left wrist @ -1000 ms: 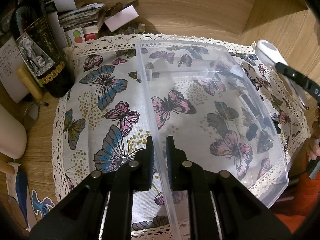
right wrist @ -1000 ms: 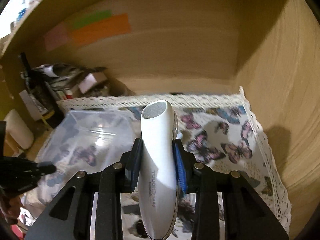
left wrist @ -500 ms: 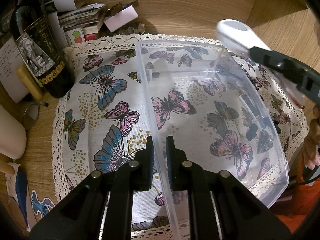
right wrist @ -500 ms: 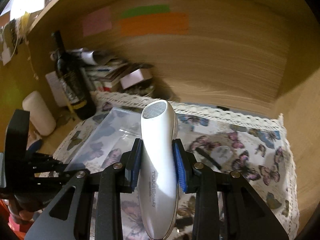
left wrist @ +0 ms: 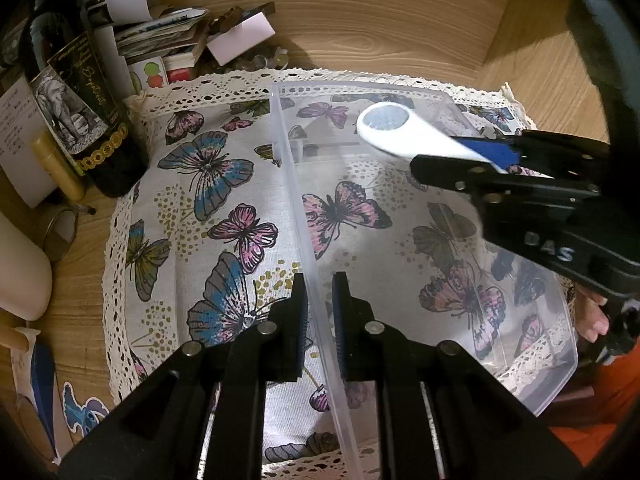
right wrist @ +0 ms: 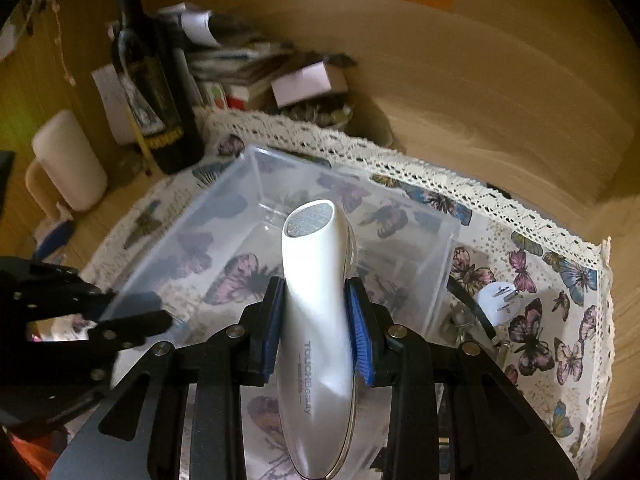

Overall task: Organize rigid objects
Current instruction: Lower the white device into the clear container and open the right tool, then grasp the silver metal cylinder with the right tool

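A clear plastic bin (left wrist: 360, 89) (right wrist: 448, 248) stands on a butterfly cloth (left wrist: 192, 200) (right wrist: 560, 320). My left gripper (left wrist: 320, 294) (right wrist: 132, 312) is shut on the bin's left wall at the rim. A white handheld beauty device (left wrist: 400, 132) (right wrist: 316, 280) with a round mesh head is clamped in my right gripper (right wrist: 316, 292) (left wrist: 472, 160). The device hangs above the bin's inside near its far end, head pointing forward and down. The bin holds nothing.
A dark wine bottle (left wrist: 92, 128) (right wrist: 152, 92) and a heap of papers and small boxes (left wrist: 168, 36) crowd the back left corner. A white cylinder (right wrist: 68, 160) stands left. A white plug with a black cord (right wrist: 498, 298) lies right of the bin. Wooden walls close in behind and right.
My right gripper has carried the white device leftward from beside the bin to above its inside, rolling a little. The left gripper has stayed on the bin's wall.
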Demonstrator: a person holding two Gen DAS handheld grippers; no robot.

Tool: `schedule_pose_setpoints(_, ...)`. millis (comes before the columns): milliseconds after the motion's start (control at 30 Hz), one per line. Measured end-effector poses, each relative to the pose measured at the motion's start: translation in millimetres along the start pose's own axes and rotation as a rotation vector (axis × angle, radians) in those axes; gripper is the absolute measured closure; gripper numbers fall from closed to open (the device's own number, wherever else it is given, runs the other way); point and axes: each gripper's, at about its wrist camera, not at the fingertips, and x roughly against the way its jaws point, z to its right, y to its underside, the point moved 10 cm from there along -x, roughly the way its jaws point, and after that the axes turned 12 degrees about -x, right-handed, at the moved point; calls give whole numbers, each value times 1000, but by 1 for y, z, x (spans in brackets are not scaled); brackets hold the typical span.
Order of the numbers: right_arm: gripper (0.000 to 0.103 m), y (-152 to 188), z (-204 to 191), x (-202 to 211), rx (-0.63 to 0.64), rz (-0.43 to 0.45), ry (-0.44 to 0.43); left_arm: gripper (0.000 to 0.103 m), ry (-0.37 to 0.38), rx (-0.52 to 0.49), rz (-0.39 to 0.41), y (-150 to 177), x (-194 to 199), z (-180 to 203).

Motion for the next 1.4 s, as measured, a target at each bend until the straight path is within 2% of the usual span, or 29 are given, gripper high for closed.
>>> schedule_pose_setpoints(267, 74, 10, -3, -21, 50, -104, 34, 90, 8, -1, 5, 0, 0, -1)
schedule_pose_setpoints(367, 74, 14, -3, -23, 57, -118, 36, 90, 9, 1, 4, 0, 0, 0)
schedule_pose_setpoints(833, 74, 1, 5, 7, 10, -1, 43, 90, 8, -4, 4, 0, 0, 0)
schedule_pose_setpoints(900, 70, -4, 9, 16, 0, 30, 49, 90, 8, -3, 4, 0, 0, 0)
schedule_pose_setpoints(967, 59, -8, 14, 27, -17, 66, 51, 90, 8, -4, 3, 1, 0, 0)
schedule_pose_setpoints(1167, 43, -19, 38, 60, -84, 181, 78, 90, 9, -1, 1, 2, -1, -1)
schedule_pose_setpoints(1400, 38, -18, 84, 86, -187, 248, 138, 90, 9, -5, 0, 2, -3, -2)
